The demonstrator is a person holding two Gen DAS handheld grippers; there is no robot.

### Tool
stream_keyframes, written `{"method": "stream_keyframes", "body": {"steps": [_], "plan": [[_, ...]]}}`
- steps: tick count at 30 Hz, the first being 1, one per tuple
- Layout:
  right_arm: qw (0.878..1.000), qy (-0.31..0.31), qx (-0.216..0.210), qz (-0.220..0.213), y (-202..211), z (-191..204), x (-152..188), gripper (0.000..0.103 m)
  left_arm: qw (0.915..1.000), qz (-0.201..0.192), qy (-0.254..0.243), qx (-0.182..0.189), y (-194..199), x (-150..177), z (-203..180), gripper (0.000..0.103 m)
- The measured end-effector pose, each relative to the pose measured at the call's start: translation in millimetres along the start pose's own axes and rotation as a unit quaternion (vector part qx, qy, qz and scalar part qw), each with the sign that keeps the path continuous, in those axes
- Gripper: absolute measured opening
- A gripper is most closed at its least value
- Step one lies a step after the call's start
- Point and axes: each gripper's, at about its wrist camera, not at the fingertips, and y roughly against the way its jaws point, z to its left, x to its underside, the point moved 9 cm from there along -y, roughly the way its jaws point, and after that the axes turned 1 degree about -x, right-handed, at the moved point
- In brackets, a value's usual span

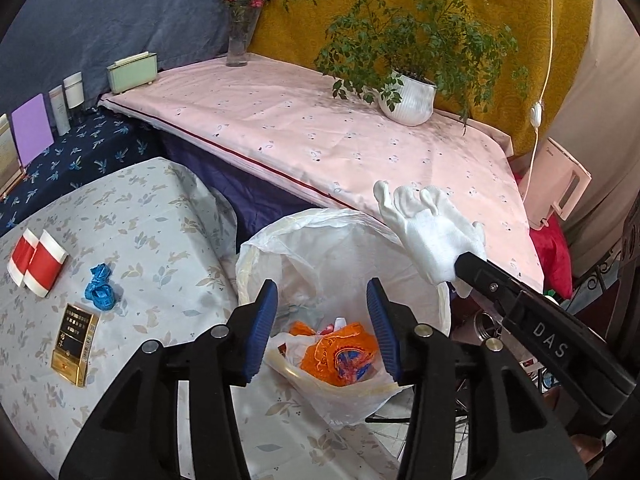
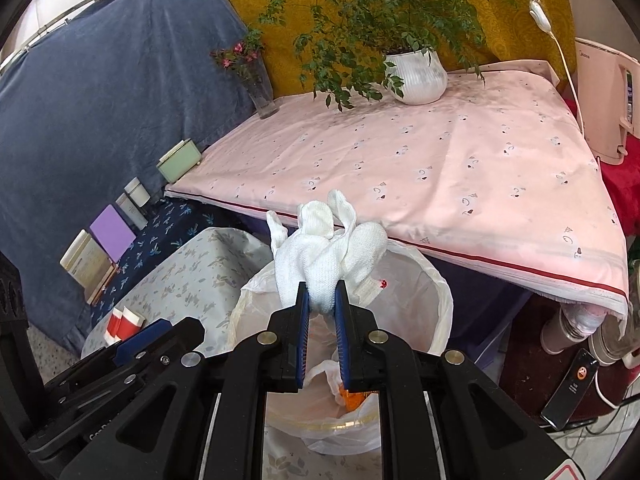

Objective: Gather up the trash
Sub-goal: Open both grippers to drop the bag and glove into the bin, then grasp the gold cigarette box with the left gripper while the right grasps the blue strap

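White glove [image 2: 328, 256] held above the lined bin [image 2: 436, 304].
The right gripper [image 2: 322, 300] pinches it there for dropping in; the left gripper [image 1: 322, 320] stands half open, empty.

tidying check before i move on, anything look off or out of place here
Litter remains on the floral cloth: a crumpled blue wrapper, a flat gold packet and two tipped red-and-white cups. The right gripper holds a white glove over the bin.

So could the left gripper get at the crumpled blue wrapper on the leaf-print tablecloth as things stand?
Probably yes: the left gripper is open and empty over the bin, and the crumpled blue wrapper lies uncovered on the leaf-print tablecloth to its left, with nothing between.
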Motion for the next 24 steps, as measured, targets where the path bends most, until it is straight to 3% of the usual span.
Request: {"method": "stream_keyframes", "body": {"steps": [6,17,20,24], "plan": [[1.000,0.002,0.002,-0.006,-1,7,-2,0.022,0.9998,-0.004,0.013,-0.013,3,1,14,0.064],[1.000,0.020,-0.006,-0.009,0,30,-3,0.030,0.9987,-0.003,0.037,-0.033,9,7,45,0.066],[1.000,0.026,-0.009,-0.007,-1,39,-1,0.031,0.9979,-0.007,0.048,-0.043,13,10,58,0.074],[0.999,0.038,-0.015,-0.003,-4,55,3,0.034,0.9963,-0.008,0.065,-0.056,18,15,79,0.074]]}}
